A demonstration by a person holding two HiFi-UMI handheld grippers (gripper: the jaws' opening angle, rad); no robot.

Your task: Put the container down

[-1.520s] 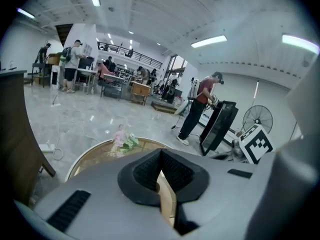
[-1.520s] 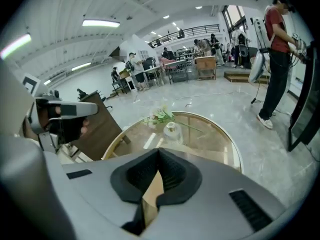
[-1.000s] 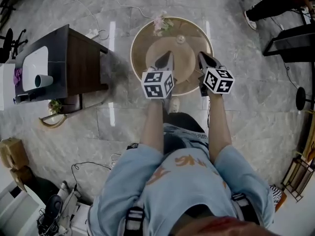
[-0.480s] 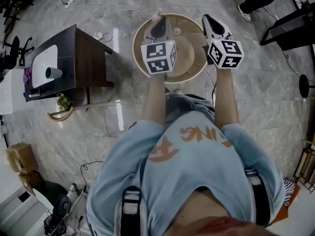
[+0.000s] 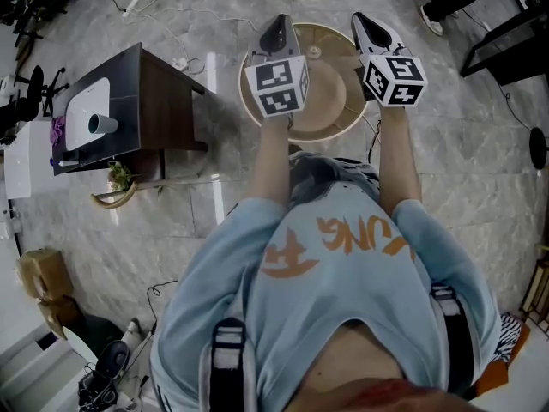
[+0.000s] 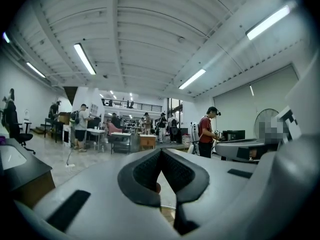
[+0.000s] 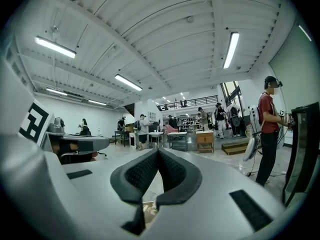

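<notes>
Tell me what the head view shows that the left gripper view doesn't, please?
Only the head view shows the round tan container on the floor, the cup lying on the dark table, and the person's blue shirt. Only the left gripper view shows the ceiling lights and people standing far across the hall, like the person in a red shirt. Both show the left gripper, its jaws shut on nothing, and the right gripper beside it.
</notes>
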